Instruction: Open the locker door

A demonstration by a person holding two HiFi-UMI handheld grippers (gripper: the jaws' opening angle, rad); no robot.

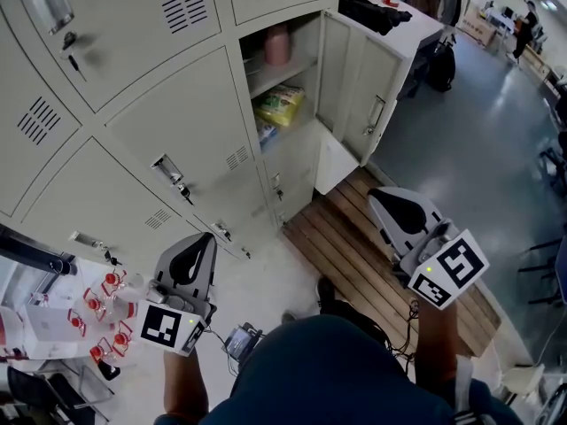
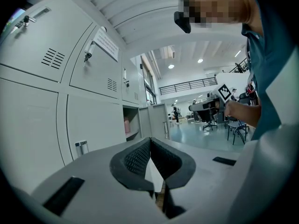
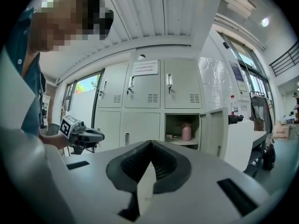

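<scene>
The left claw (image 1: 205, 238) and the right claw (image 1: 377, 195) are held out in front of the body, well apart, both pointing forward, each with its jaws closed together on nothing

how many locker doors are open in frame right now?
1. The open door is at the right end of the locker bank, on the compartment holding a pink bottle. All other visible doors are closed; lockers out of frame unknown.

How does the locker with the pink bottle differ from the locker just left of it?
The open locker has its door swung out; the left locker is shut. The open locker shows a pink bottle and yellow bag; the left locker hides its inside. Both are pale grey.
</scene>
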